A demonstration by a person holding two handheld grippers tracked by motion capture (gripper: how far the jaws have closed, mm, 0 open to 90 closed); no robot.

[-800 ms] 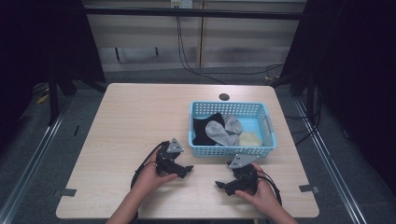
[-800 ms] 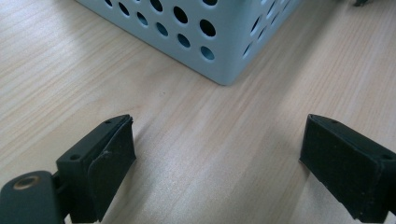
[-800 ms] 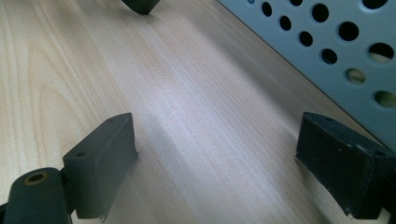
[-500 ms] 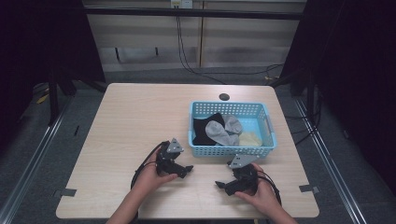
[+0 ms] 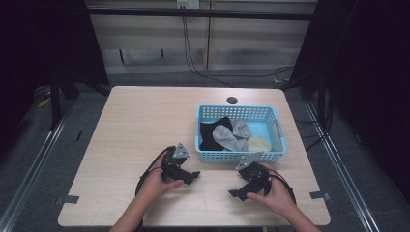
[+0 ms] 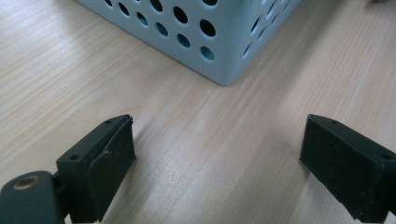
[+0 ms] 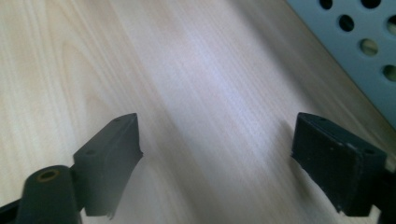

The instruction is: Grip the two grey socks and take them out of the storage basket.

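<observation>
1. Clearly the work centres on the blue basket point(image 5: 239, 153), which sits on the right half of the tabletop point(image 5: 140, 125) and holds a heap of socks: a black sock point(image 5: 212, 135) at its left, a grey sock point(image 5: 231, 137) over the middle, and a pale yellow sock point(image 5: 260, 143) toward its right end.
2. The step in hand looks like a first reach into the basket. To do it well, I would lift one hand-held gripper above the near rim, come down on the topmost grey sock, and pinch a single fold so that the socks beneath stay put.
3. The left hand-held gripper point(image 5: 191, 176) lies low over the tabletop, just in front of the basket's near left corner point(image 6: 224, 74). Its jaws stand wide apart, released, with only bare wood between them.
4. The right hand-held gripper point(image 5: 236, 193) hovers near the basket's front wall point(image 7: 369, 51), also close to the tabletop. Its jaws are likewise spread wide and grasp nothing; neither pad touches the basket.
5. A risk, in my judgement: a jaw catching the perforated wall and shoving the light basket along the tabletop.
</observation>
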